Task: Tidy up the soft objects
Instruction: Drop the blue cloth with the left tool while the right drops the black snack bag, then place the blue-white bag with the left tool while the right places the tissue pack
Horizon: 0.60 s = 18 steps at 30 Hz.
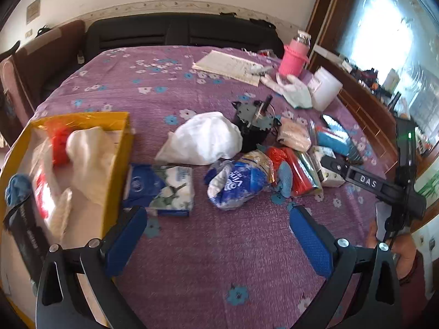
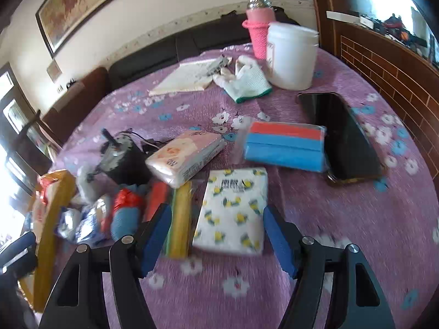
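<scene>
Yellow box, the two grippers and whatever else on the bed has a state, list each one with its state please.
Yellow box: open, soft items inside.
Left gripper: open, nothing between the fingers.
Right gripper: open, lemon-print tissue pack just ahead of it, not gripped.
White tub: upright, lid on.
Phone: flat, screen dark.
Pink-sleeved bottle: upright.

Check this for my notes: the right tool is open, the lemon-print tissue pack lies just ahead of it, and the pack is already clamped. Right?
Not clamped. The right wrist view shows the right tool open, its pads clear of the lemon-print tissue pack, which lies flat on the purple cloth.
</scene>
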{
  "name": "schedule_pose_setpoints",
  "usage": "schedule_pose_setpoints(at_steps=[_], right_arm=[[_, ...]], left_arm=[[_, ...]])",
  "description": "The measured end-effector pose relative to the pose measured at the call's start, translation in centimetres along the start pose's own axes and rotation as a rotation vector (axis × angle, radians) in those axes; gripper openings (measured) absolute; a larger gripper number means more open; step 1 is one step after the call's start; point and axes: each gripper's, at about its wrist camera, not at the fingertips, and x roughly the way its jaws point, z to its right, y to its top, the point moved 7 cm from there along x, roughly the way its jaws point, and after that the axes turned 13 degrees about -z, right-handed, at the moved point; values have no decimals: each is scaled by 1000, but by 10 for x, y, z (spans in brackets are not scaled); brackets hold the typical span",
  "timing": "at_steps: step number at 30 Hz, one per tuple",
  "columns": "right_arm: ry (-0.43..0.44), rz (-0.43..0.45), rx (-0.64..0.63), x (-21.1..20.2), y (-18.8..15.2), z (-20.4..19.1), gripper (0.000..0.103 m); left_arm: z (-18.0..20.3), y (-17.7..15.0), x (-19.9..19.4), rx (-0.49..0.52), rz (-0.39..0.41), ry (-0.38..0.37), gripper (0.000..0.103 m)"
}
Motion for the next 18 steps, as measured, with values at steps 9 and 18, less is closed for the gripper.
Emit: schedule_pose_setpoints(at_steps=[9,18], right_arm=[[-6,-41,-23,18,-1,4,59],[47,-37,33,9,-13,13,58]], left_arm=[[42,33,59,202,-5,141,103],[33,-1,60,212,-120,93,32]])
